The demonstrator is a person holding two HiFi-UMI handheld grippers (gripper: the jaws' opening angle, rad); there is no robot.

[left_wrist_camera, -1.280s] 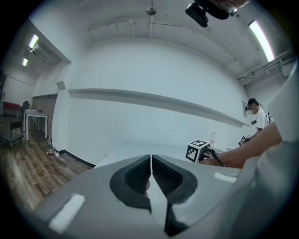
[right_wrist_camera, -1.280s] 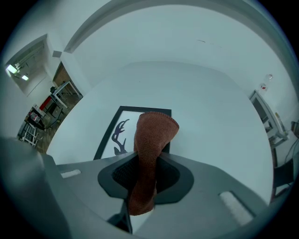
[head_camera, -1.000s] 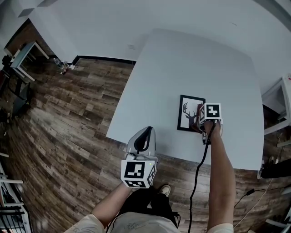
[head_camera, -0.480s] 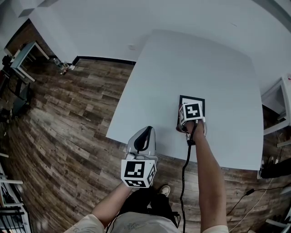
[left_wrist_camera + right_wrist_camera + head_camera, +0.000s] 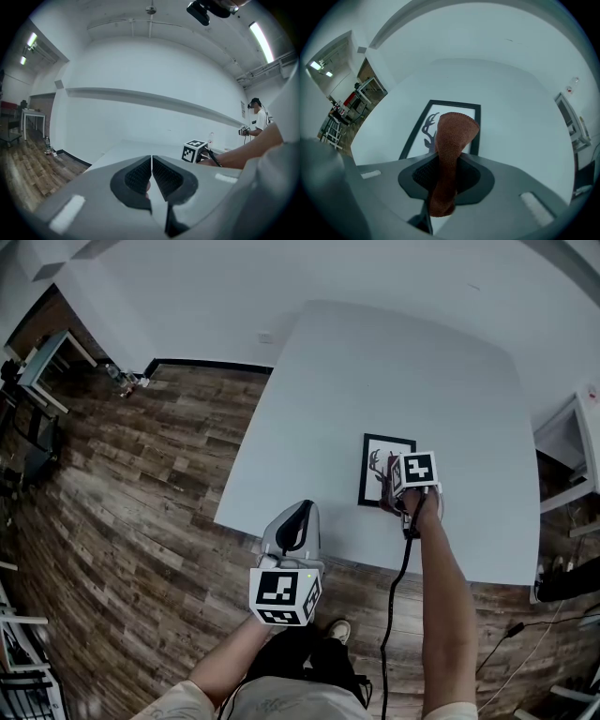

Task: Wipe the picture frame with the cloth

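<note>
A black picture frame (image 5: 382, 461) with a deer print lies flat on the white table (image 5: 375, 381), near its front edge. My right gripper (image 5: 392, 486) is over the frame's right part, shut on a folded brown cloth (image 5: 452, 140). In the right gripper view the cloth sticks out past the jaws and covers part of the picture frame (image 5: 419, 129). My left gripper (image 5: 298, 521) is held off the table's front edge, over the floor, jaws shut with nothing between them. In the left gripper view the left gripper (image 5: 151, 176) points level across the room.
Wooden floor (image 5: 141, 484) lies left of the table. A small table (image 5: 47, 352) stands at the far left by the wall. A white shelf unit (image 5: 567, 451) sits at the right edge. A second person (image 5: 258, 119) stands far off in the left gripper view.
My right gripper with the cloth swept left across the frame, then came back right. The left gripper has stayed where it was.
</note>
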